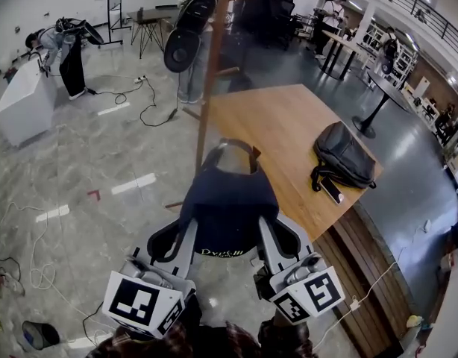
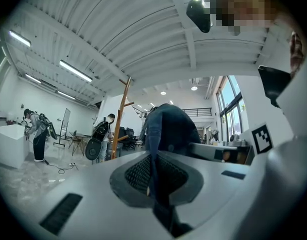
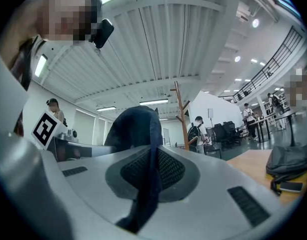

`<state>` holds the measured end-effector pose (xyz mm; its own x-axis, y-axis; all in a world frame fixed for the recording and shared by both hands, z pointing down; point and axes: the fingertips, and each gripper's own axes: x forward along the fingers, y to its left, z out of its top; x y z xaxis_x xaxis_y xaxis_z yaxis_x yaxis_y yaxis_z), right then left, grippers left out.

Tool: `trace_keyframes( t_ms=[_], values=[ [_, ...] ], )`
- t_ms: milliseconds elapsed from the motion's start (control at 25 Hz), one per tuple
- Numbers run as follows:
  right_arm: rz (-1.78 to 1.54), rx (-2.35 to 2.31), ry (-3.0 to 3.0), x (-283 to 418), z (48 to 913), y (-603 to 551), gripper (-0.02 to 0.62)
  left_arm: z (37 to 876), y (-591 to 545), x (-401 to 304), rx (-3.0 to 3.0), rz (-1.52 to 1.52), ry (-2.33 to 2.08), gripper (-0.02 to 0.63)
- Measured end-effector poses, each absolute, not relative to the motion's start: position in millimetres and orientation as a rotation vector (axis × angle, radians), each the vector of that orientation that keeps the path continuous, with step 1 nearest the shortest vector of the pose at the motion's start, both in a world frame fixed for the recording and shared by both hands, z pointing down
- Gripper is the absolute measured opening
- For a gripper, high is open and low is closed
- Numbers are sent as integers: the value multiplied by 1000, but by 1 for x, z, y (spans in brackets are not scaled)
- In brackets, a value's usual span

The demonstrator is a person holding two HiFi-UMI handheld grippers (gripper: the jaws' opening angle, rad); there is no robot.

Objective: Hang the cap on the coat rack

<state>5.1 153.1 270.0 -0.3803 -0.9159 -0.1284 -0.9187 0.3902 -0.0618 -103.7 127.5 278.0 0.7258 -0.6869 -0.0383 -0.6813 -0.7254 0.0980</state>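
Observation:
I hold a dark navy cap (image 1: pixel 227 207) stretched between both grippers, just in front of me over the floor. My left gripper (image 1: pixel 186 230) is shut on the cap's left edge, my right gripper (image 1: pixel 269 228) on its right edge. The wooden coat rack (image 1: pixel 212 58) stands straight ahead, beyond the cap, with short pegs on its pole. In the left gripper view the cap's fabric (image 2: pixel 169 126) is pinched in the shut jaws (image 2: pixel 154 176), and the rack (image 2: pixel 121 115) is left of it. In the right gripper view the cap (image 3: pixel 136 129) runs into the shut jaws (image 3: pixel 151 176); the rack (image 3: pixel 181 115) stands to its right.
A wooden table (image 1: pixel 281 125) lies ahead on the right, with a black backpack (image 1: pixel 342 159) and a phone (image 1: pixel 331 190) near its edge. A person with a black bag (image 1: pixel 186 39) stands beside the rack. Cables (image 1: pixel 151 107) cross the floor; a white cabinet (image 1: pixel 24 103) is at far left.

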Motion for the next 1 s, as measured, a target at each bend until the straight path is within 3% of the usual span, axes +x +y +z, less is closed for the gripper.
trace_keyframes(
  t_ms=[680, 1000],
  values=[
    [34, -1739, 2424, 33, 252, 16, 26, 256, -16, -74, 2908, -101, -1013, 18],
    [-15, -1732, 2444, 67, 282, -37, 26, 286, -67, -39, 2873, -71, -1028, 18]
  ],
)
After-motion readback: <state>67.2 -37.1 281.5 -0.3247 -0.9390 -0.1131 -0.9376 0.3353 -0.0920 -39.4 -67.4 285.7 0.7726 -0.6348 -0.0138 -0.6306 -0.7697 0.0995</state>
